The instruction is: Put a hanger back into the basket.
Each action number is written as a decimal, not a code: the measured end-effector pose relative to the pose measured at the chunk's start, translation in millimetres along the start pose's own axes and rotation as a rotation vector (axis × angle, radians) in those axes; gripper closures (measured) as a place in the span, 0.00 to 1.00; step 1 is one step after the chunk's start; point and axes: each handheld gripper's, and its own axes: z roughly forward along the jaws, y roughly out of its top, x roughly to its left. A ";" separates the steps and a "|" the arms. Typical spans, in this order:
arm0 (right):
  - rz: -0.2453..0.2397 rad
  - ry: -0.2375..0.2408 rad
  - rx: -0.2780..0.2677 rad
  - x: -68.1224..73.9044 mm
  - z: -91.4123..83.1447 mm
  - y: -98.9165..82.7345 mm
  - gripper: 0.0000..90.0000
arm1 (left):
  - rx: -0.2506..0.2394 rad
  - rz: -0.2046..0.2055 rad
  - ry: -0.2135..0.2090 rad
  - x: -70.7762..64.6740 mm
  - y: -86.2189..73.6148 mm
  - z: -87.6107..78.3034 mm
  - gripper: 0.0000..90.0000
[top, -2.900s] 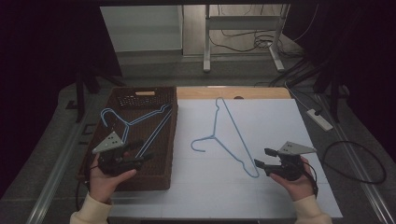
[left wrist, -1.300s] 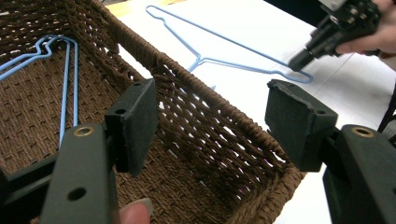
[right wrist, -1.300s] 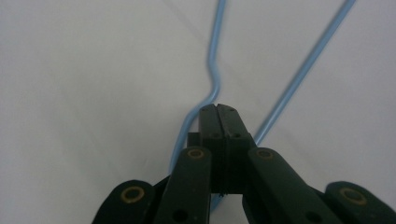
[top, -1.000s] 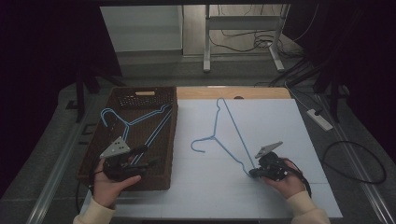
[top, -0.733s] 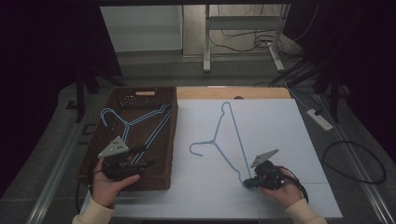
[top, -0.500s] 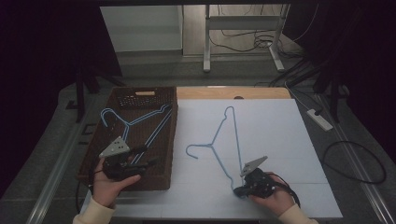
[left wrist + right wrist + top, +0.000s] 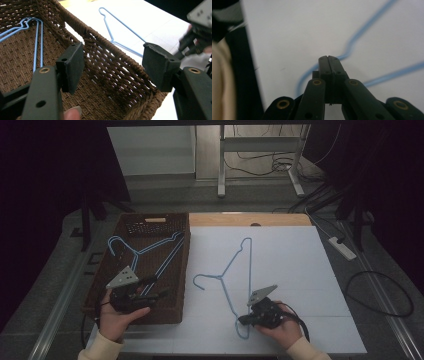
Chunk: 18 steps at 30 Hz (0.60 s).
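White table sheet (image 7: 300,270) carries the blue wire hanger (image 7: 235,270): light, springy, slippery; right gripper (image 7: 243,320) pinches its lower corner, left gripper (image 7: 159,289) gapes over the basket (image 7: 115,290).

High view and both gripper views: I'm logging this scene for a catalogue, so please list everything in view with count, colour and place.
Thin blue wire hanger on the sheet: one, light blue, lying on the white sheet, its lower corner between the jaws of the right hand-held gripper.
Blue wire hangers in the basket: two as far as I can tell, light blue, lying in the basket.
Brown woven wicker basket: one, dark brown, left of the sheet.
White sheet: one, white, covering the table.
White power strip: one, white, on the floor at right.
Left hand-held gripper: one, black, open, straddling the basket's wall.
Right hand-held gripper: one, black, shut on the hanger's wire.
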 end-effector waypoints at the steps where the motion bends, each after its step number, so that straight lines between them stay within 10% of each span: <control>1: 0.012 -0.024 -0.014 -7.2 -2.3 2.6 1.00 | 0.001 0.001 0.000 0.0 0.0 0.1 0.38; 7: 0.062 -0.160 -0.067 -52.7 -0.5 21.9 1.00 | -0.007 0.004 0.001 -0.2 1.1 -2.2 0.38; 18: 0.163 -0.263 -0.106 -121.7 14.4 57.6 1.00 | -0.013 0.008 0.001 -1.5 1.8 -3.8 0.38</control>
